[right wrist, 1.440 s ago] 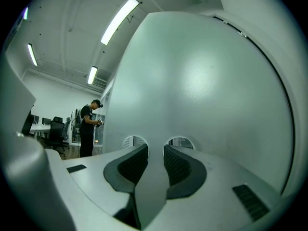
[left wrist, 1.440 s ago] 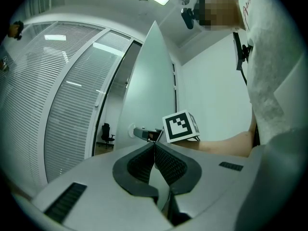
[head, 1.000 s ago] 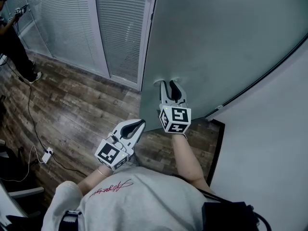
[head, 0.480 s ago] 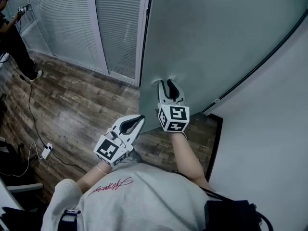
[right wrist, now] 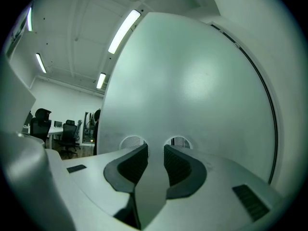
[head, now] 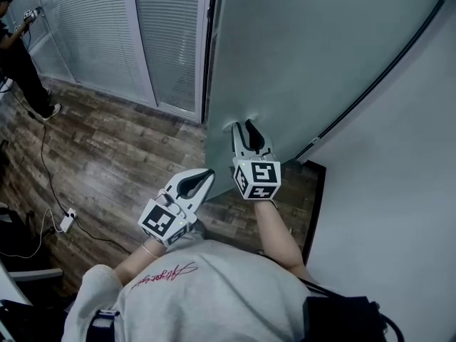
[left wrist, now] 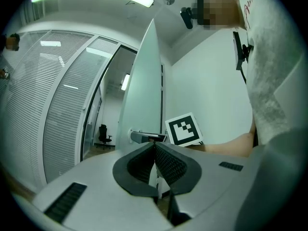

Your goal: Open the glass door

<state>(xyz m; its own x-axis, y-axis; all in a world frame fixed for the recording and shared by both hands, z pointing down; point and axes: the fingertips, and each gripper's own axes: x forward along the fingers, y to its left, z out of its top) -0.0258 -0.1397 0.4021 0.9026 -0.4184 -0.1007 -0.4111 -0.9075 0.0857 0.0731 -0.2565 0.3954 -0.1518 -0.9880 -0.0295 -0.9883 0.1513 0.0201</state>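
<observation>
The frosted glass door (head: 313, 48) stands ajar, its free edge by the dark frame at top centre. My right gripper (head: 246, 129) points level at the door and is shut on the metal handle (head: 236, 125). In the right gripper view the grey handle bar (right wrist: 153, 177) runs between the pads (right wrist: 134, 165), with its two round mounts (right wrist: 132, 141) on the glass (right wrist: 192, 81). My left gripper (head: 207, 177) hangs shut and empty, lower left of the handle. In the left gripper view its pads (left wrist: 168, 162) meet, and the door edge (left wrist: 144, 90) and handle (left wrist: 144, 137) lie ahead.
A slatted glass partition (head: 92, 34) runs along the left. On the wood floor (head: 107, 155) lie a cable and a power strip (head: 68, 223). A person (head: 18, 48) stands far left. A white wall (head: 399, 155) closes the right. Office chairs (right wrist: 43, 117) show beyond the door.
The door has swung further, its free edge shifting left in the head view. Both grippers have moved forward with the person. The right one stays on the handle.
</observation>
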